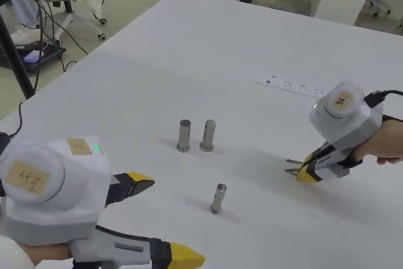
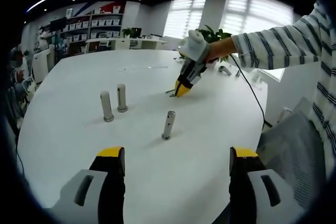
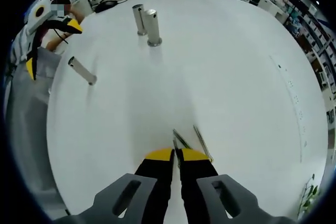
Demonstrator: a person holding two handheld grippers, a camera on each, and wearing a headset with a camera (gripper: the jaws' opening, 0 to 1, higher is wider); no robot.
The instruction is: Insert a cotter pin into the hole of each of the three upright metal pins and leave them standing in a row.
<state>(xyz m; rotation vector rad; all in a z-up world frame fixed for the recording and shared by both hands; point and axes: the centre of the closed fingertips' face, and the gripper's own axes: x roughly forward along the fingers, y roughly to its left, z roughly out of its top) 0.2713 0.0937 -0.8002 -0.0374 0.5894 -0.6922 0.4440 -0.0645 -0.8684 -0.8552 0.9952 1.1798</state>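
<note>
Left claw [image 1: 171, 222]: released, jaws wide apart, grasping nothing, at the near left of the table [image 1: 189, 48]
Right claw [image 3: 176, 154]: clenched on a cotter pin [image 3: 181, 140], tips down at the tabletop on the right
Second cotter pin [image 3: 202, 142]: lies flat just beside the right claw's tips
Far pins: left one [image 1: 184, 135] and right one [image 1: 208, 135] stand upright, close together, mid-table
Third pin [image 1: 218, 198]: stands upright alone, nearer, apart from both claws
Power strip [image 1: 289, 84]: far right on the table
</note>
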